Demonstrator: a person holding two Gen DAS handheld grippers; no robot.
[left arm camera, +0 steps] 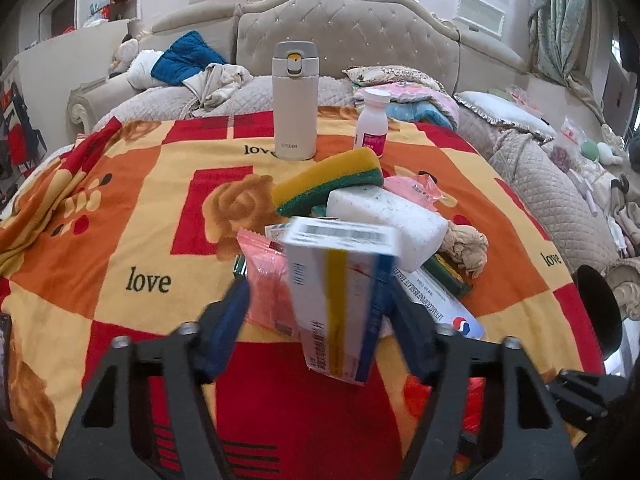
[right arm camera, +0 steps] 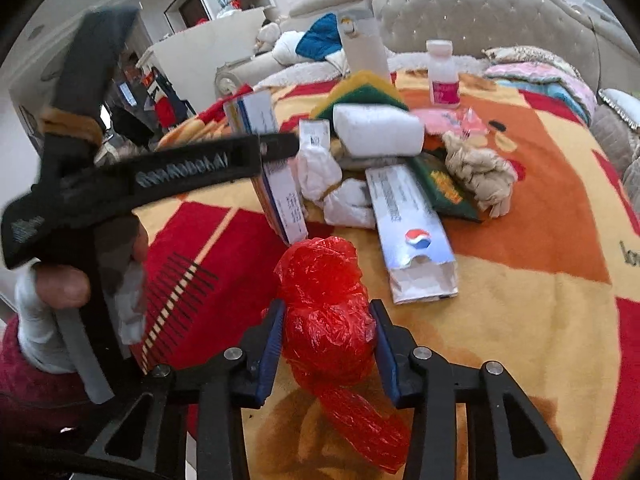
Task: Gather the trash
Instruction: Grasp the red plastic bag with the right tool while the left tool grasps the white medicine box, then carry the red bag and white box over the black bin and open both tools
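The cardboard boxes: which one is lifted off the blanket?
The white box with the yellow stripe, tilted between the left tongs; the Pepsi-logo box lies flat.

Red crinkled bag (right arm camera: 326,312); orange-yellow-red checked blanket (left arm camera: 120,208); yellow-green sponge (left arm camera: 328,178)

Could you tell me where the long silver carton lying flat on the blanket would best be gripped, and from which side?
Probably take the silver carton across its narrow width near the open end closest to the camera, coming down from above. It lies flat, its far end is tucked into the pile, while bare blanket flanks that near end.
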